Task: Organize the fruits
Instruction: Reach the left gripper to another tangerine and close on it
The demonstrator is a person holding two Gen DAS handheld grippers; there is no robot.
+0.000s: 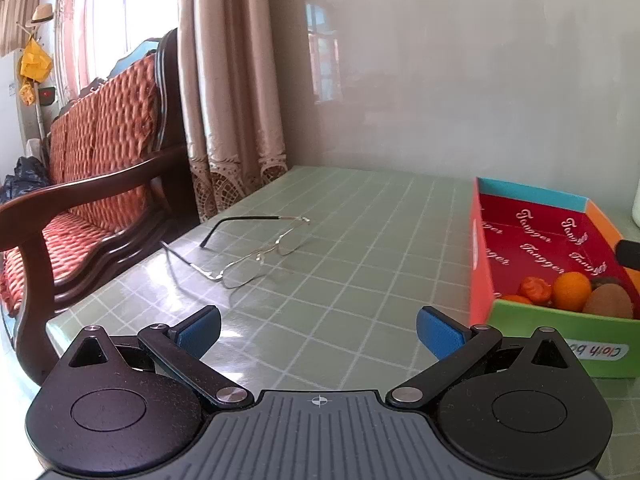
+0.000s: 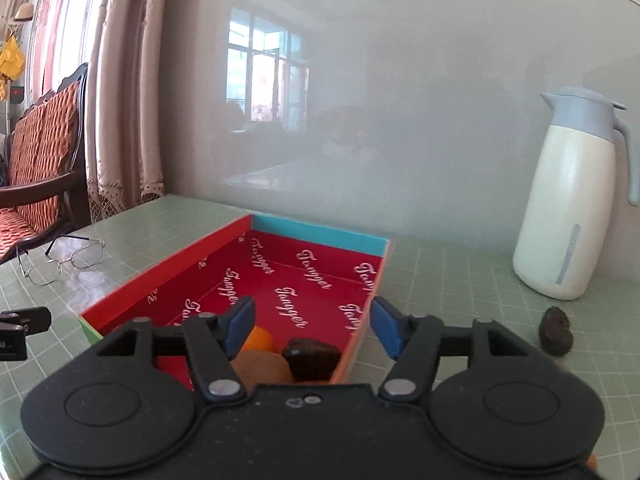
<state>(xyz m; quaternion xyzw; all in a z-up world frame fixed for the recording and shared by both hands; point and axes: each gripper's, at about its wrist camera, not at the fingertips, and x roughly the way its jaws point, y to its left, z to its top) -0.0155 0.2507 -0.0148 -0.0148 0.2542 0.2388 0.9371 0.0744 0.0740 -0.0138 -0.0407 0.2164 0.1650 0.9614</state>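
A colourful cardboard box point(image 1: 482, 248) with a red inside stands on the green checked table; it also shows in the right wrist view point(image 2: 168, 276). In its near end lie an orange point(image 1: 572, 289), a kiwi point(image 1: 608, 301) and small red-orange fruits point(image 1: 534, 288). In the right wrist view I see the orange point(image 2: 262, 339), the kiwi point(image 2: 260, 368) and a dark brown fruit point(image 2: 311, 357) in the box. Another dark fruit point(image 2: 555, 331) lies on the table right of the box. My left gripper point(image 1: 318, 330) is open and empty, left of the box. My right gripper point(image 2: 312, 326) is open above the box's near end.
A pair of metal-framed glasses point(image 1: 256, 254) lies on the table left of the box. A white thermos jug point(image 2: 568, 200) stands at the back right by the wall. A wooden sofa point(image 1: 92, 184) with orange cushions stands beyond the table's left edge.
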